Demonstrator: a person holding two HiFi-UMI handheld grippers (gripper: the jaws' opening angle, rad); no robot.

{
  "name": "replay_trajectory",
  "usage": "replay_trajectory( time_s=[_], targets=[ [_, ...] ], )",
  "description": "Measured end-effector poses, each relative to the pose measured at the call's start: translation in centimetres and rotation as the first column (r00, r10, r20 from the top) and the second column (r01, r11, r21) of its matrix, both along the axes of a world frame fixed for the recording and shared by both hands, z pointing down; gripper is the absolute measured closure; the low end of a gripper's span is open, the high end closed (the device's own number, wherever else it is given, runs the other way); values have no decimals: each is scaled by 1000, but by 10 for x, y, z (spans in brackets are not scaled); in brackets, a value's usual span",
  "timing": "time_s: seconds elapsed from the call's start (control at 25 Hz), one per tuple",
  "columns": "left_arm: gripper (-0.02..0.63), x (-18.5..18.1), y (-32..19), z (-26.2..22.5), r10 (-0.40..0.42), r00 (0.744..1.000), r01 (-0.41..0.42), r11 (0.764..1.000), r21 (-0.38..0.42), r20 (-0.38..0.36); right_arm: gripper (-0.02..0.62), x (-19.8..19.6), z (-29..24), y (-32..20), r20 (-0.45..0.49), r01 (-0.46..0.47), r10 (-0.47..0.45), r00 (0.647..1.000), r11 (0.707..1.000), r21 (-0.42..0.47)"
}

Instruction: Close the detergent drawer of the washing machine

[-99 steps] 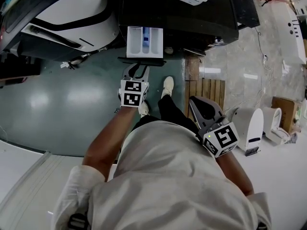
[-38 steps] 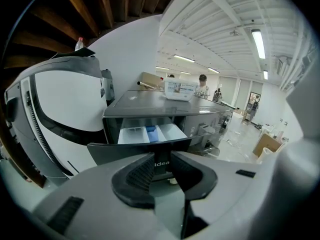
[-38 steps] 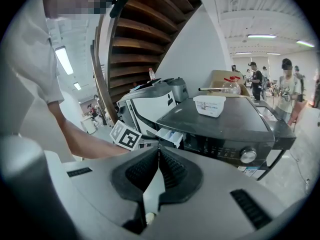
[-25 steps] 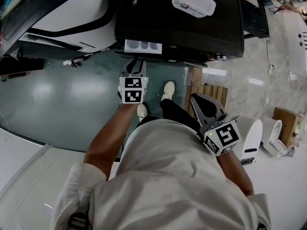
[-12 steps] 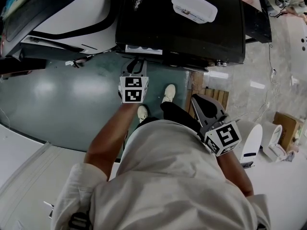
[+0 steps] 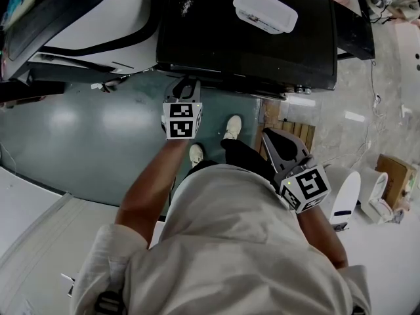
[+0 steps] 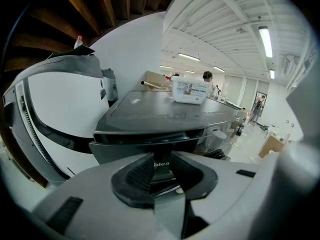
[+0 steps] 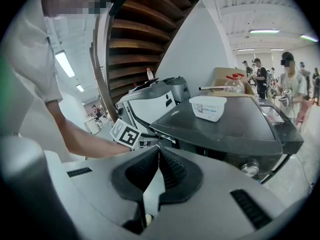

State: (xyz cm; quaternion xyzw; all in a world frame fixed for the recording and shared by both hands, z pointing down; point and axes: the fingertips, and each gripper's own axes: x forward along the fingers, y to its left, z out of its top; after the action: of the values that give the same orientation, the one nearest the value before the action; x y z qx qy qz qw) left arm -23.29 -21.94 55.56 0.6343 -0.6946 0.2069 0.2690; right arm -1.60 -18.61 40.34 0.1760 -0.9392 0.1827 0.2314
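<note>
Detergent drawer looks flush in the washing machine, so the left gripper has just spread its empty jaws while the right gripper idles clenched on nothing.

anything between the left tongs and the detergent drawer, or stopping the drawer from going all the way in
Nothing visible. The left tongs sit right at the front of the washing machine, with only the detergent drawer panel ahead of them. The drawer looks pushed in, flush or nearly so, and nothing blocks it.
</note>
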Motion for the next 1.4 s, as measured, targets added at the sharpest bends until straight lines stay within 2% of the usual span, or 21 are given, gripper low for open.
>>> replay_trajectory(
  time_s=[0.52, 1.4],
  targets=[
    [499, -5, -13, -1, -28, 1000, 28, 1000, 3, 1, 588, 7, 3, -15, -13, 13, -13, 1000, 1000, -3],
    [494, -8, -20, 0, -67, 998, 67, 998, 11, -7, 588, -3, 10, -37, -21, 49, -49, 999, 999, -22]
  ],
)
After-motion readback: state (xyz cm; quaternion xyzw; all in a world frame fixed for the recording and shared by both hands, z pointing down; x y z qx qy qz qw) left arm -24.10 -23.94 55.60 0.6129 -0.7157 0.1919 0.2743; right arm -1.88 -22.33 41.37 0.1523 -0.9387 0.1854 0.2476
